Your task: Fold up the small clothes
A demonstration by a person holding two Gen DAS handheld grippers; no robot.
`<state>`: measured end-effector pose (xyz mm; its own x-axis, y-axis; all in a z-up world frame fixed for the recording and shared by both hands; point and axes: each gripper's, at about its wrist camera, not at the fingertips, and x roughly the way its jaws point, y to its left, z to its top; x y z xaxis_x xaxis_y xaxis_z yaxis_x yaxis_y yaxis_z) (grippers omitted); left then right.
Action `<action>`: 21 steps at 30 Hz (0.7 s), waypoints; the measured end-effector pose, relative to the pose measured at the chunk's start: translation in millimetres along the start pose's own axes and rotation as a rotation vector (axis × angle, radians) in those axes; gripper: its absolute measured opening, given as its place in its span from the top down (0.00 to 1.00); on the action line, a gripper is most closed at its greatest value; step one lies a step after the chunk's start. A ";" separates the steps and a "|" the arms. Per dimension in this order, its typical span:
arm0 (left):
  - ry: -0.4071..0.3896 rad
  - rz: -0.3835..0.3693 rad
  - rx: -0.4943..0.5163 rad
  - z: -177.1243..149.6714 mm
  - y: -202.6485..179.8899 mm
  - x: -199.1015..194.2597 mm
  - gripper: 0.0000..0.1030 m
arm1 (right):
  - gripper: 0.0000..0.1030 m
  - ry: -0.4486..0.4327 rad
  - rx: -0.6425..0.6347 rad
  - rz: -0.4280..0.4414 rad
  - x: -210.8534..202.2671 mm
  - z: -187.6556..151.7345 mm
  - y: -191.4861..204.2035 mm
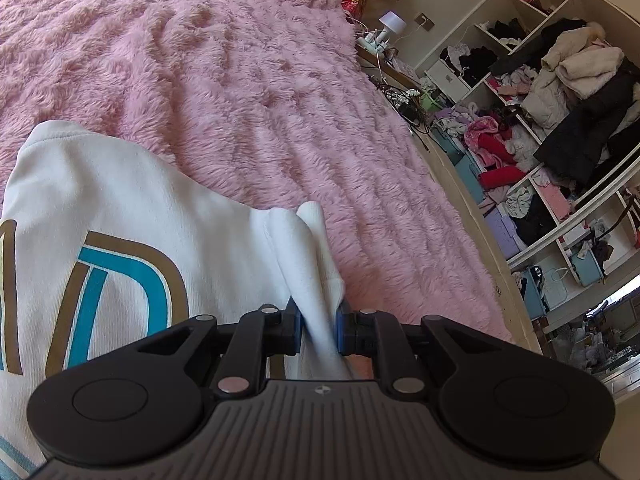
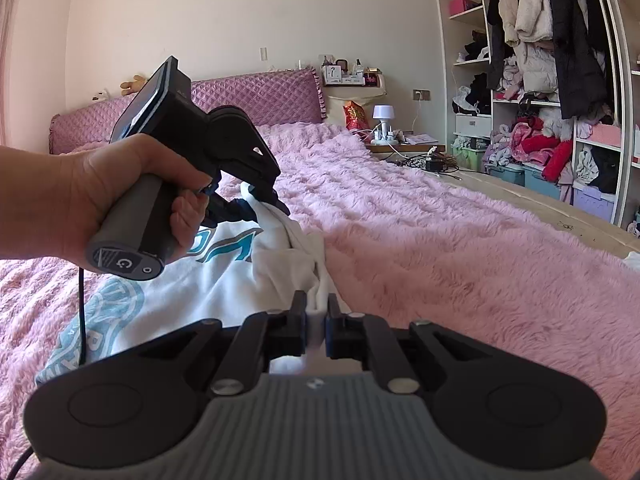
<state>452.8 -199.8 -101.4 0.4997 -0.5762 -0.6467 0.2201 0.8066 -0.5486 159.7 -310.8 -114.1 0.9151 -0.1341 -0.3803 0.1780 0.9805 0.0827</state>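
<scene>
Garment: a white sweatshirt (image 1: pixel 132 200) with teal and brown printed letters lies on the pink fluffy blanket (image 1: pixel 248 80) of the bed, on its near left part in both views.
Edge of garment: its right side is gathered into folds and lifted a little from the blanket.
Left gripper (image 1: pixel 319 326): the fingers are pressed together on a bunched fold of the white cloth, which comes up between the blue pads.
Right gripper (image 2: pixel 318 326): it also pinches a fold of the same edge, nearer to the camera.
Left hand (image 2: pixel 100 196): seen from the right wrist view, it holds the handle of the left tool above the sweatshirt.
Bed: a purple quilted headboard (image 2: pixel 256 94) stands at the far end.
Bedside: a small white lamp (image 2: pixel 383 116) and a red snack bag (image 2: pixel 355 117) are beside the bed.
Wardrobe: open white shelves (image 2: pixel 532 100) at the right are full of coats and mixed clothes.
</scene>
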 end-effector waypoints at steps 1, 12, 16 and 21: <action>-0.001 -0.001 0.002 -0.9 -1.2 0.2 0.84 | 0.98 0.002 0.004 -0.004 -0.5 -1.9 -1.0; 0.019 0.051 0.091 -8.0 -19.6 16.1 0.84 | 0.99 0.022 0.062 -0.033 -6.4 -10.3 -5.0; 0.032 0.091 0.131 -13.3 -22.2 27.1 0.84 | 0.99 0.046 0.086 -0.035 -0.7 -18.1 -9.8; 0.044 0.130 0.205 -20.0 -32.5 37.3 0.71 | 0.98 0.075 0.124 -0.039 3.8 -25.2 -15.6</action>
<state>447.4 -250.2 -118.3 0.4986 -0.4673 -0.7301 0.3237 0.8817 -0.3432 151.2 -323.0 -140.1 0.8778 -0.1565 -0.4527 0.2607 0.9490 0.1775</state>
